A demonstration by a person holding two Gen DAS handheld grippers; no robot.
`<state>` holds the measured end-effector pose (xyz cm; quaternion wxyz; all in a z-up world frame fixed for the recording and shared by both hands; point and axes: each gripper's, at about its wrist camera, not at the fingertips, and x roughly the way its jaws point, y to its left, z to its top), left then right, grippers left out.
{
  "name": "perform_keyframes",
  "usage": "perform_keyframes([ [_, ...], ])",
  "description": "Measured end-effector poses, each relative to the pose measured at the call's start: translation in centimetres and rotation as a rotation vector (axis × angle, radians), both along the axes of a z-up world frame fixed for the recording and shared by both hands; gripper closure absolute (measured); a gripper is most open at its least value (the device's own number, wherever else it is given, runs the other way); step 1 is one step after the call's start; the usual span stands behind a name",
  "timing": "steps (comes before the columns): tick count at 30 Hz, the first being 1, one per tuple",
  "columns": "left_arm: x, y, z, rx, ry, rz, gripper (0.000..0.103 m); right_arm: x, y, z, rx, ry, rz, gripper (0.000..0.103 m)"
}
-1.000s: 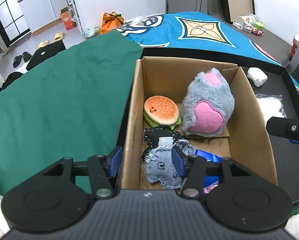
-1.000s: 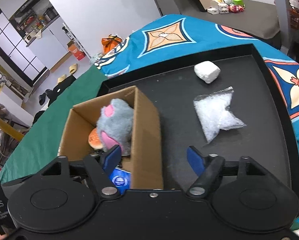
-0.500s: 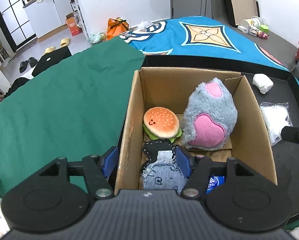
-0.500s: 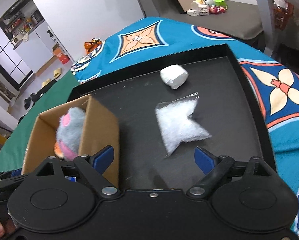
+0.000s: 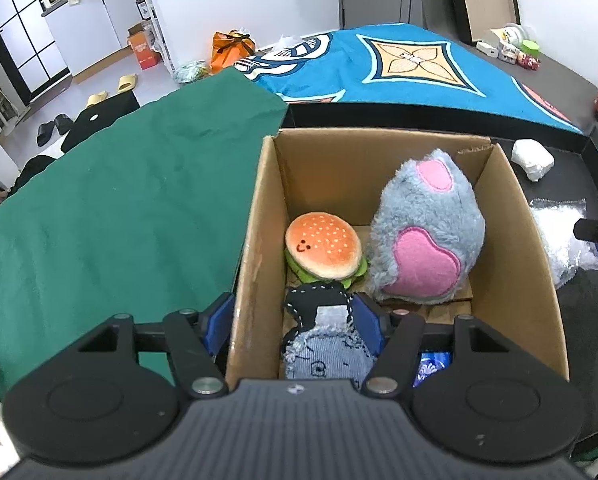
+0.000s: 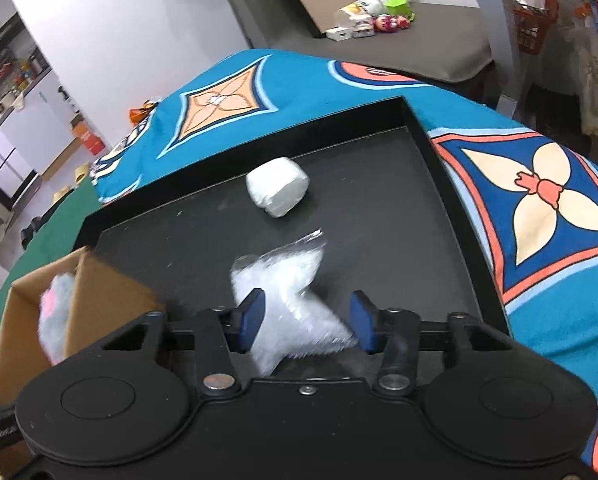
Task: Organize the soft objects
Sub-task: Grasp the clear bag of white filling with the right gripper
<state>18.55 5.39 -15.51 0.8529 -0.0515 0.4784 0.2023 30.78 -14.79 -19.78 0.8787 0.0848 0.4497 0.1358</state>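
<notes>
Right gripper (image 6: 306, 327) has shifted from the cardboard box (image 6: 111, 292) to straddle the clear bag (image 6: 289, 280), jaws just closing, not clamped. Left gripper (image 5: 295, 326) apart, straddling the box wall.

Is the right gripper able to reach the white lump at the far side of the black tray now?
Probably yes, but not at once. The right gripper has just been closing around the clear plastic bag. Beyond the bag, bare black tray lies before the white lump; nothing else blocks it.
</notes>
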Motion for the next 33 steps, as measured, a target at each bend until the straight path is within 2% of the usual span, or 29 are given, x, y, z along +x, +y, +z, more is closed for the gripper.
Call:
perform_keyframes([
  [7,-0.4,0.4,-0.1,-0.026,-0.011,0.012,0.040,0.8,0.7,-1.3,-0.040,0.005,0.020,0.058],
  [16,-0.8,0.4,0.2,-0.031,-0.016,0.004,0.040,-0.8,0.9,-1.7,-0.086,0.007,0.052,0.058],
  [25,-1.2,0.3,0.2,-0.044,-0.028,-0.006,0.040,-3.0,0.5,-1.8,-0.065,0.099,0.015,0.057],
  [33,-1.1,0.3,0.1,-0.040,-0.022,-0.017,0.040,-3.4,0.6,-2.1,-0.046,0.106,0.016,0.053],
])
